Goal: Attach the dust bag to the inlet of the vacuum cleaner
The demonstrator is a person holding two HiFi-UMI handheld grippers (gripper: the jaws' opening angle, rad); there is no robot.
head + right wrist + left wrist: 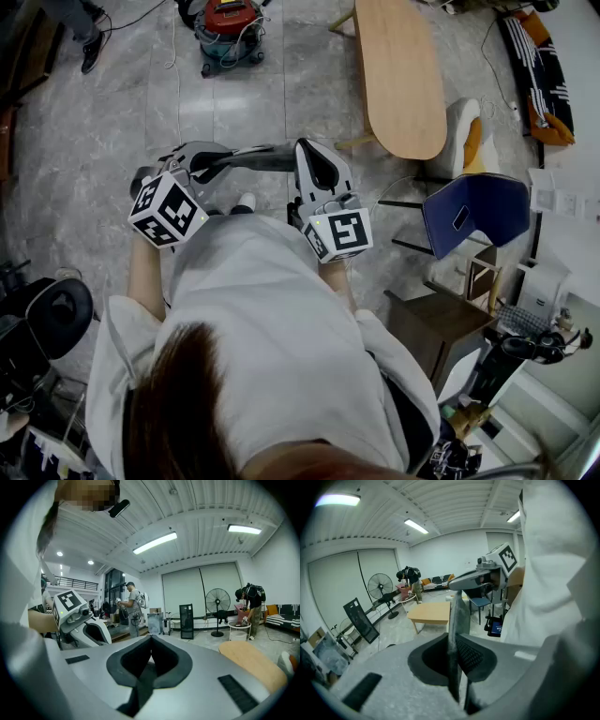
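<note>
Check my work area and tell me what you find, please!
Surface: grey stone floor.
Job's things: vacuum cleaner stands on the floor ahead; dust bag not yet on it.
Clutter: wooden table, blue chair.
Tongs: left tongs shut on the dust bag; right tongs shut, grip unclear.
Cables: cord trails beside the vacuum cleaner.
Surroundings: fan, person at the back.

Holding left gripper (pixel 457 641) before torso (pixel 272 309), angled down, clamped on grey sheet (pixel 457 613); right gripper (pixel 150 644) alongside, near level, jaws together.
</note>
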